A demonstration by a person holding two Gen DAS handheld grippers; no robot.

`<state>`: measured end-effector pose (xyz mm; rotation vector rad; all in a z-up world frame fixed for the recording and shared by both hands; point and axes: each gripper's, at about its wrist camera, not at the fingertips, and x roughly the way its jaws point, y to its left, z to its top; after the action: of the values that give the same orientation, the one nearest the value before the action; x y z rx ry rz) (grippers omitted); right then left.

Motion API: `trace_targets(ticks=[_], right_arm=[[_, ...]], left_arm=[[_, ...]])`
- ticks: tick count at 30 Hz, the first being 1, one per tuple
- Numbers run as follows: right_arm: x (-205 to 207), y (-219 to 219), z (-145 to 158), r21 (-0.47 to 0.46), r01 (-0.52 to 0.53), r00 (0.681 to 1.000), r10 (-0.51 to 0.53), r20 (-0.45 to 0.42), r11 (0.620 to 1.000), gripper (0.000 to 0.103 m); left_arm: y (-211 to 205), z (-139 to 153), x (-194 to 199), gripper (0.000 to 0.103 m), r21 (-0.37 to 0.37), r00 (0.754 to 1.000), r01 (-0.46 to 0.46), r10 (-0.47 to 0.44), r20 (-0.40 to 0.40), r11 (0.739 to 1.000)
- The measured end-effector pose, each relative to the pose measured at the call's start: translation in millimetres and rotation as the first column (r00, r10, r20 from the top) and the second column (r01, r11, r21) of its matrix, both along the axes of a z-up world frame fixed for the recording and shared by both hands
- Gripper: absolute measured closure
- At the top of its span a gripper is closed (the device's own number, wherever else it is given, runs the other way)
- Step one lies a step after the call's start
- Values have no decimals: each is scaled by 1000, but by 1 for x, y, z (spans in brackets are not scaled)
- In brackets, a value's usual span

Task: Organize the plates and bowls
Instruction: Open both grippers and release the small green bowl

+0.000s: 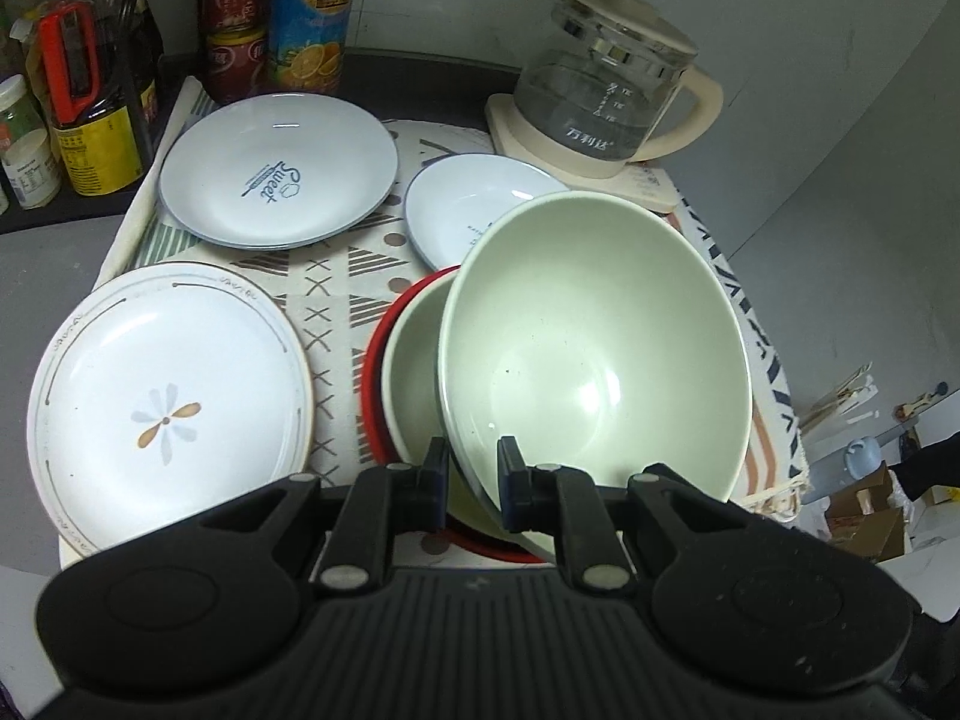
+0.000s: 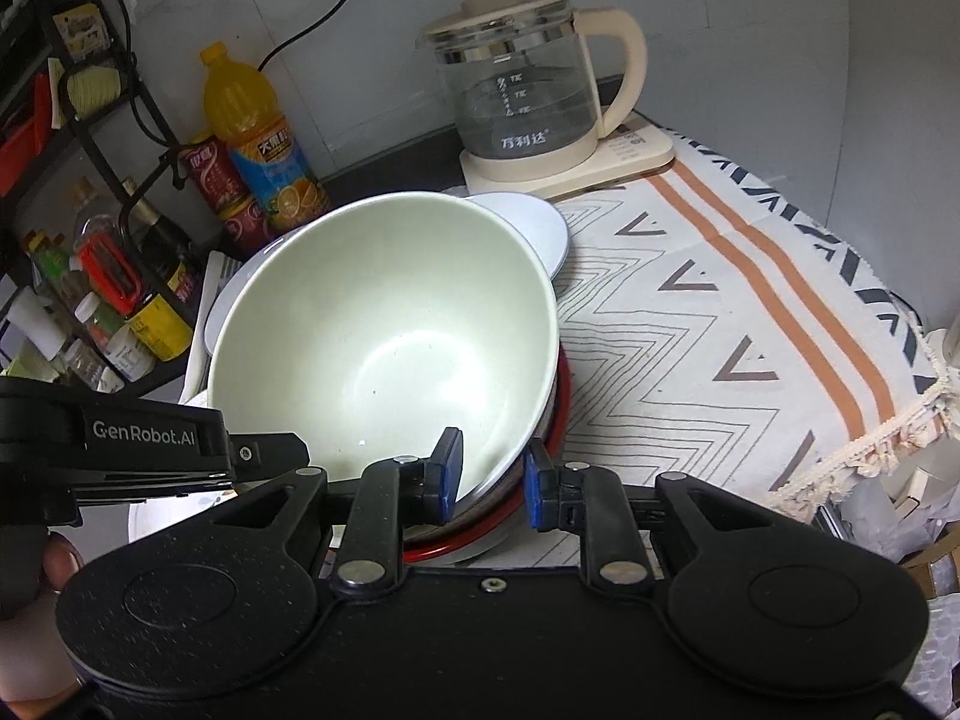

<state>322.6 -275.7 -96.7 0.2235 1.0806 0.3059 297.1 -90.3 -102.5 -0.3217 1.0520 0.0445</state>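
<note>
On a patterned woven cloth (image 2: 720, 312) by grey walls, both grippers (image 1: 474, 468) (image 2: 489, 477) clamp a smooth green bowl's (image 1: 594, 348) rim.

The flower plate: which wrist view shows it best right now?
Left wrist view. The flower plate lies whole on the cloth, left of the green bowl. In the right wrist view only a white sliver beneath the left gripper might be it; I cannot tell.

The tilted bowl (image 1: 594, 348) is pale green inside, as is the bowl (image 1: 414, 372) beneath it, which sits on a red plate (image 1: 375, 396). The near-left plate (image 1: 168, 402) is white with a blue-and-orange flower. The far plate (image 1: 279, 168) is pale blue with dark lettering. The cloth (image 2: 750, 324) is cream with grey chevrons and orange stripes.
</note>
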Motion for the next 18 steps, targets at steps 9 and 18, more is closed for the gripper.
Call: trace_targets(ticks=[9, 18], right_arm=[[9, 6, -4, -20, 6, 1000, -6, 22, 1000, 75], [-1, 6, 16, -14, 5, 999, -5, 46, 1000, 65]], left_arm=[[9, -12, 8, 81, 15, 1000, -22, 22, -22, 1000], [19, -1, 7, 62, 22, 1000, -29, 30, -11, 999]])
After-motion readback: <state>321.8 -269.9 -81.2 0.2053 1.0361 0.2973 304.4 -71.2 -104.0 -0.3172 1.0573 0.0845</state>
